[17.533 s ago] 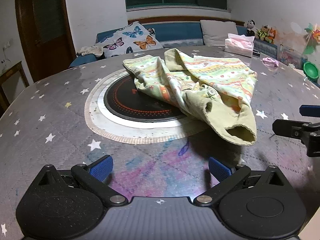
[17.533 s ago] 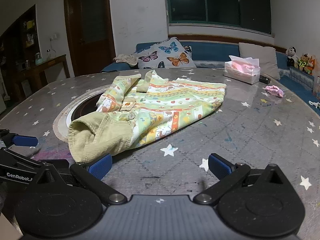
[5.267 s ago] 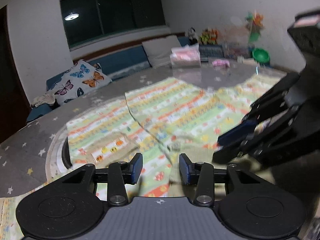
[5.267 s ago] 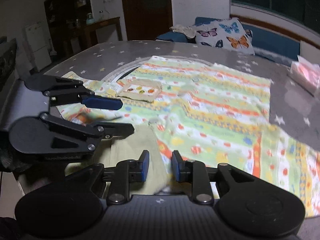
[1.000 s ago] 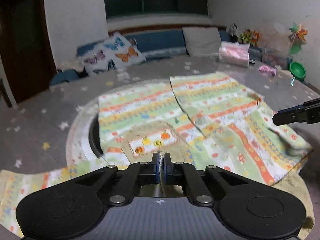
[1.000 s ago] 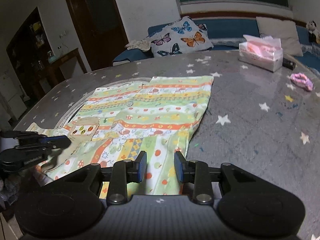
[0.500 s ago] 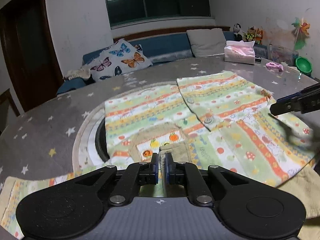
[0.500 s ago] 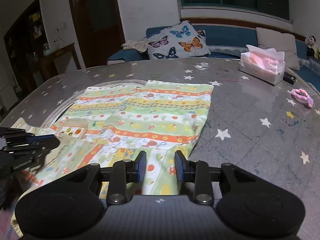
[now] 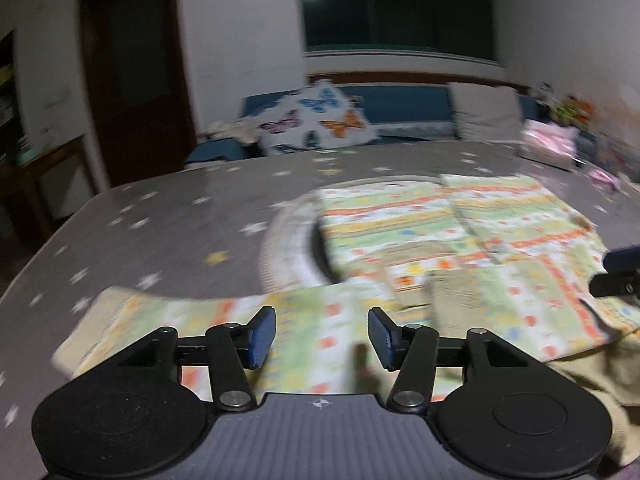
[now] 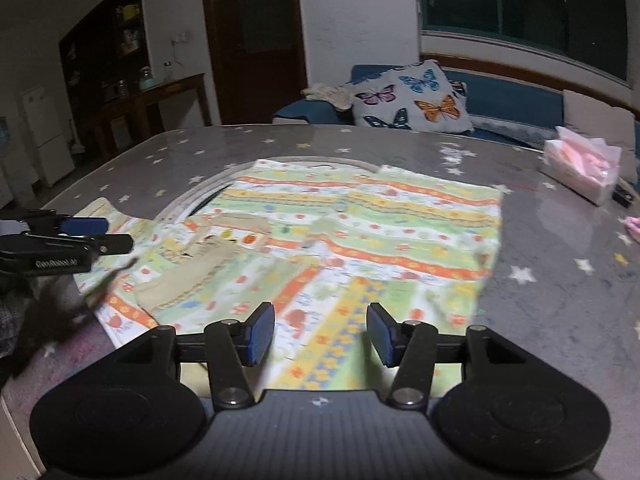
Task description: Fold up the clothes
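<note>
A child's shirt [image 10: 360, 232] with green, yellow and orange stripes lies spread flat, front up, on the grey star-patterned table [image 10: 560, 312]. Its left sleeve [image 9: 192, 320] stretches out toward the table's left side. My left gripper [image 9: 322, 336] hovers open just above that sleeve, with nothing between its fingers; in the right wrist view it shows at the left edge as the left gripper [image 10: 112, 236]. My right gripper [image 10: 320, 332] is open over the shirt's near right part, holding nothing. The left wrist view is blurred by motion.
A round dark hotplate with a pale ring [image 9: 292, 240] sits in the table under the shirt. A pink tissue box [image 10: 580, 168] stands at the far right, and a butterfly pillow [image 10: 412, 98] lies on the blue sofa behind. The table's near edge [image 10: 16, 420] is at lower left.
My left gripper, shut on a fold of the shirt half a second ago, has opened, let go and swung left over the sleeve. The right gripper's jaws have opened wider.
</note>
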Action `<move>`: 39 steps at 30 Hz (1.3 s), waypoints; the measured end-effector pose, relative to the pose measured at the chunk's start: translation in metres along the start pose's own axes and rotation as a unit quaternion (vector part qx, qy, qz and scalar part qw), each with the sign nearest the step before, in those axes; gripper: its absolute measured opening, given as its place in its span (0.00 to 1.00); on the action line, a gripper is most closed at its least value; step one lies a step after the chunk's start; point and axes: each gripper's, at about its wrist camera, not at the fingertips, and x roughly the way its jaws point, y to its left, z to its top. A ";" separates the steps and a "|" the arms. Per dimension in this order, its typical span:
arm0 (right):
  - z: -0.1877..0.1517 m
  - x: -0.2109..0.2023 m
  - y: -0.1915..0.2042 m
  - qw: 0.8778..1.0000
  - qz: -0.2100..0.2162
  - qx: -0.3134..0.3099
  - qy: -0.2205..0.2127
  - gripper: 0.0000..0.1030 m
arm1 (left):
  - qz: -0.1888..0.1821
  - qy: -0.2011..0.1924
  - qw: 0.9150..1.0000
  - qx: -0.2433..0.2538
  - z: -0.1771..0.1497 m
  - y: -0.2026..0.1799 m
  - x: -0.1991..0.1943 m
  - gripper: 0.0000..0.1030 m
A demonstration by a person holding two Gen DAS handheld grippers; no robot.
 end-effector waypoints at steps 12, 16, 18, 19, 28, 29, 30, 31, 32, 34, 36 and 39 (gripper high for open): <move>-0.005 0.019 0.029 0.999 0.012 -0.038 0.019 0.54 | 0.133 0.020 0.982 -0.135 -0.015 0.102 -0.004 0.56; -0.002 0.018 0.028 0.999 0.009 -0.038 0.020 0.54 | 0.155 0.028 0.974 -0.162 -0.016 0.124 0.006 0.56; -0.001 0.018 0.028 0.999 0.008 -0.038 0.019 0.54 | 0.158 0.033 0.971 -0.174 -0.016 0.133 0.011 0.56; -0.001 0.018 0.029 0.999 0.008 -0.037 0.019 0.54 | 0.160 0.035 0.970 -0.180 -0.016 0.137 0.014 0.54; 0.004 0.008 0.027 0.999 0.008 -0.030 0.005 0.54 | 0.122 0.024 0.974 -0.190 -0.013 0.146 0.019 0.12; 0.004 0.007 0.027 1.000 0.008 -0.029 0.004 0.54 | 0.114 0.024 0.975 -0.189 -0.012 0.143 0.017 0.11; 0.004 0.006 0.026 1.000 0.009 -0.028 0.002 0.54 | 0.107 0.022 0.976 -0.188 -0.011 0.140 0.015 0.10; 0.004 0.004 0.025 1.000 0.009 -0.026 0.000 0.54 | 0.098 0.018 0.977 -0.186 -0.008 0.136 0.012 0.10; 0.005 0.003 0.025 1.000 0.009 -0.025 -0.001 0.54 | 0.084 0.013 0.979 -0.186 -0.004 0.130 0.008 0.10; 0.004 -0.001 0.022 1.000 0.009 -0.019 -0.005 0.54 | 0.045 0.000 0.982 -0.182 0.006 0.116 -0.002 0.10; 0.004 -0.006 0.018 1.000 0.008 -0.011 -0.010 0.54 | 0.002 -0.012 0.985 -0.172 0.019 0.095 -0.012 0.10; 0.004 -0.012 0.007 1.000 0.003 0.007 -0.018 0.53 | -0.070 -0.029 0.985 -0.152 0.037 0.058 -0.026 0.09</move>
